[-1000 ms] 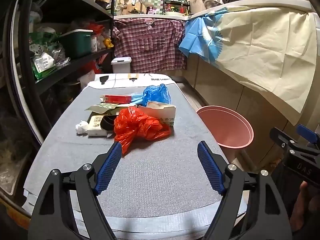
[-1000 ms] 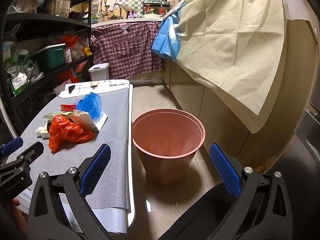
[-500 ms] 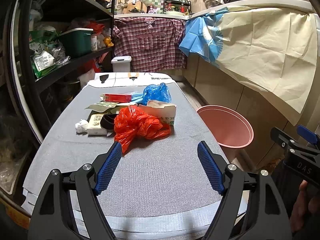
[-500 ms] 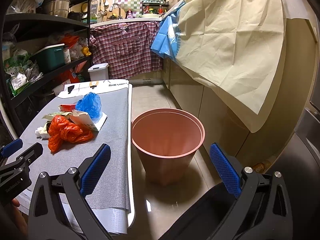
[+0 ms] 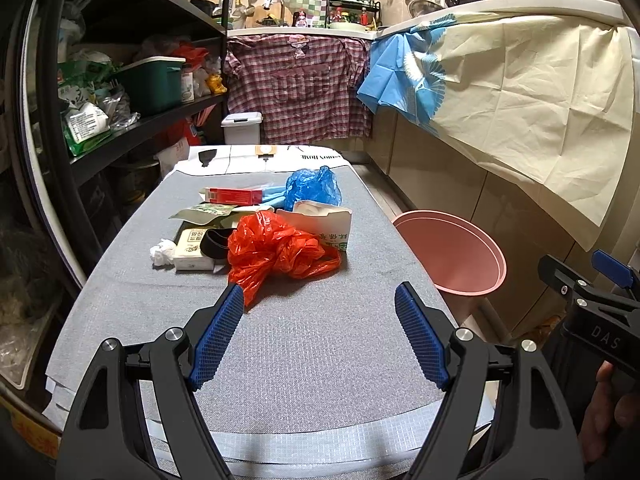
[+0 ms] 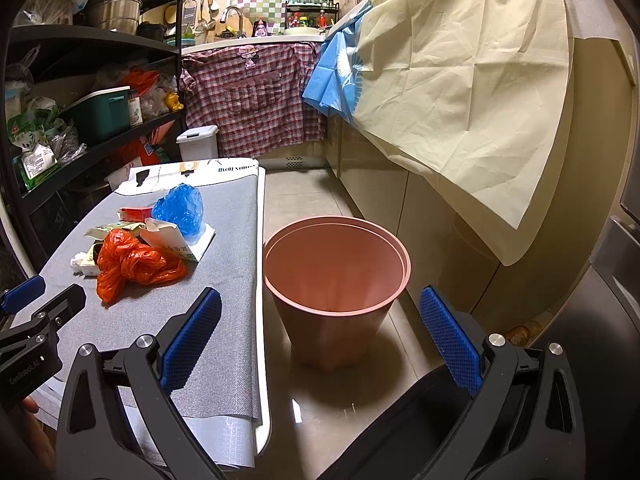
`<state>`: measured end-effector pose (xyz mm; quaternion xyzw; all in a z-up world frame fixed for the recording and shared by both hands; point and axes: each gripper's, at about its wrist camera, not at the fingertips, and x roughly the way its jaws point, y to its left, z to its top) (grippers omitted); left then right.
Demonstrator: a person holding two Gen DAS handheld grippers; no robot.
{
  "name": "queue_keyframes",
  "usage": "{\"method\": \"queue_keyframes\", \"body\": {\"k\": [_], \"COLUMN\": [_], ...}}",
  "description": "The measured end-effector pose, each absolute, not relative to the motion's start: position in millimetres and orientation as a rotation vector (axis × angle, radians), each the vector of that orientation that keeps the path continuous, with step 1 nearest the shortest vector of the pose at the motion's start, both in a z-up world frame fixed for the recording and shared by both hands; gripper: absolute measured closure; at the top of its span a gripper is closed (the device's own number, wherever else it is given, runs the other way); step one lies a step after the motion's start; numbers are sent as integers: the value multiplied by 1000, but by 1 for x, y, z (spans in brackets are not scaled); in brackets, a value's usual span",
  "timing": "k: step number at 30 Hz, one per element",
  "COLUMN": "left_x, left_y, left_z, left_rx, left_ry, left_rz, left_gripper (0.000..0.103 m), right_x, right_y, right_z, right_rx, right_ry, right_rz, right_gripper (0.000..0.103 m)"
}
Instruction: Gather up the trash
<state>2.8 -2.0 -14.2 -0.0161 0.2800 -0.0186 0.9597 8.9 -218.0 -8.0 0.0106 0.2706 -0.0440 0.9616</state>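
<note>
Tools first: the left tool [image 5: 319, 334] hangs over the near end of the grey mesh-covered worktop [image 5: 312, 360], jaws spread wide and gripping nothing. The right tool [image 6: 320, 340] is likewise released and empty, held above the floor before the pink plastic waste bin [image 6: 336, 264], which stands on the tiles just beside the worktop's right edge.

Trash lies in one cluster mid-worktop. Nearest is the crumpled red plastic bag [image 5: 280, 252]; touching it are the white paper carton [image 5: 326, 222], a small cream printed box [image 5: 194, 250] and a white tissue wad [image 5: 162, 251]. Behind these lie a flat red box [image 5: 232, 196] and a crumpled blue plastic bag [image 5: 312, 188].

Step in hand, by judgement: approach, no item collected yet. The next move calls for advancing the left tool onto the red bag and closing on a thick fold.

A dark object between bag and box is partly covered and cannot be identified. The bin's bottom is not visible.
</note>
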Motion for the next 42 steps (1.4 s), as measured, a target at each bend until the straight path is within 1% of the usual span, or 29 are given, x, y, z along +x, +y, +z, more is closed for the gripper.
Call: {"method": "queue_keyframes", "body": {"k": [25, 30, 31, 33, 35, 37, 41, 42], "left_x": [4, 4, 4, 4, 5, 7, 11, 13], "left_y": [-3, -3, -3, 1, 7, 13, 25, 27], "left_z": [-10, -8, -8, -10, -11, -12, -12, -12], "left_rx": [-52, -68, -62, -60, -64, -67, -83, -86], "left_ry": [573, 574, 575, 572, 572, 575, 575, 577], "left_rz": [-34, -33, -27, -15, -1, 16, 46, 53], "left_gripper": [27, 28, 31, 34, 38, 46, 53, 56], "right_x": [9, 8, 7, 7, 8, 10, 17, 19], "right_y": [-215, -209, -209, -211, -212, -210, -200, -196], "right_z": [-8, -6, -5, -1, 1, 2, 2, 2], "right_rx": [6, -7, -5, 15, 33, 43, 68, 71], "right_ry": [553, 556, 558, 558, 558, 561, 554, 554], "right_rz": [-90, -76, -74, -68, -59, -48, 3, 23], "right_gripper": [6, 8, 12, 14, 20, 24, 33, 34]}}
